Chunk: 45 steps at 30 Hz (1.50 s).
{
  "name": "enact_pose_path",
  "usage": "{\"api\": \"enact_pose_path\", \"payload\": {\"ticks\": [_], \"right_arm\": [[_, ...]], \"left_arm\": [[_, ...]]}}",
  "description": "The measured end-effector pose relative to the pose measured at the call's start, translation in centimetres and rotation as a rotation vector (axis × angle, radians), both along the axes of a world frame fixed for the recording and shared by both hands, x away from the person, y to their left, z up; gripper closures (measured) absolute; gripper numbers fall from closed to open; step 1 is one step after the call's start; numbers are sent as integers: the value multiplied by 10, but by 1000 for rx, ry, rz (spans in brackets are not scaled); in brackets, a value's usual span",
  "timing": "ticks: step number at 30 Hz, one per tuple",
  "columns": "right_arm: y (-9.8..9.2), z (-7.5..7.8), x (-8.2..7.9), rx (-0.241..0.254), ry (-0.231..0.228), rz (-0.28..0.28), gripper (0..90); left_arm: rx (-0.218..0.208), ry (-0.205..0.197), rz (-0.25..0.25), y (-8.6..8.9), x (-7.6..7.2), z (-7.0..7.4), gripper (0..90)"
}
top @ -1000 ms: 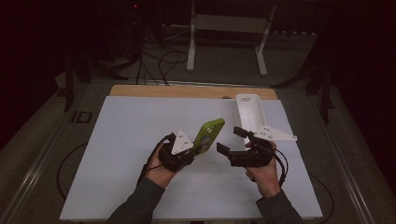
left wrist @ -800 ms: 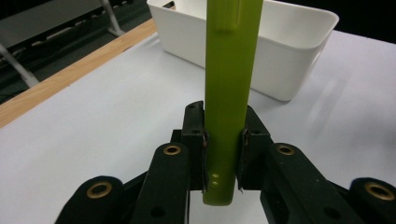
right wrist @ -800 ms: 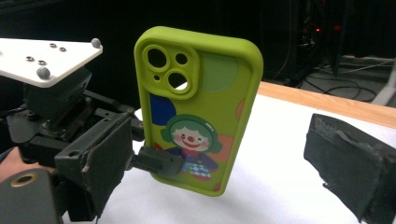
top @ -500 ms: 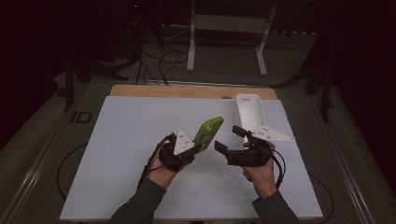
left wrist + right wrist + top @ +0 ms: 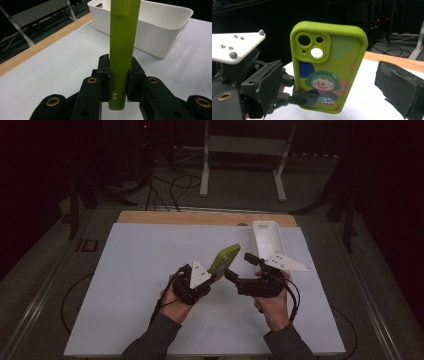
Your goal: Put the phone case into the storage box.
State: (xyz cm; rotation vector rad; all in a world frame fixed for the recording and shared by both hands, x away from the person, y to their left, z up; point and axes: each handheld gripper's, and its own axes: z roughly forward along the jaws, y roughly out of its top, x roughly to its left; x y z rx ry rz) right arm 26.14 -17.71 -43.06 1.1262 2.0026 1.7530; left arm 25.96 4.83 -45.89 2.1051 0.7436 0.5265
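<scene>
A lime-green phone case [image 5: 225, 258] with a cartoon clown printed on its back [image 5: 324, 72] stands upright above the white mat. My left gripper [image 5: 214, 271] is shut on its lower end, the pads pressing both side edges [image 5: 120, 77]. My right gripper [image 5: 240, 266] is open just to the right of the case, facing its back. One padded finger [image 5: 398, 85] stands off to the right of the case, apart from it.
A white rectangular bin [image 5: 267, 240] sits on the mat [image 5: 135, 270] behind the right hand, also beyond the case in the left gripper view [image 5: 155, 27]. The table's wooden edge [image 5: 200, 217] runs along the far side, with a metal stand and cables beyond.
The right gripper has edged slightly left toward the case. The left gripper and the case have kept still.
</scene>
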Motion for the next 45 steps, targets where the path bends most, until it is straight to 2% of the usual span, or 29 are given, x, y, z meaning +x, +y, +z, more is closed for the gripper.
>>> {"api": "enact_pose_path", "payload": {"ticks": [8,22,25,36,39,41,45], "right_arm": [[4,1,1,12,-1,-2,78],[11,2,3,26,13,-58,78],[12,2,4,31,17,-56,78],[14,-2,6,19,34,-85,85],[14,-2,6,13,29,-89,97],[14,-1,4,-3,14,-98,135],[12,0,4,-9,10,-85,144]], "left_arm": [[18,-13,4,-3,-2,-1,775],[56,-44,2,-9,-7,-2,775],[58,-45,-2,-10,-8,-2,775],[77,-40,-35,-19,-13,-5,775],[79,-40,-49,-22,-15,-5,775],[75,-38,-55,-23,-16,-6,775],[75,-34,-67,-23,-16,-5,775]]}}
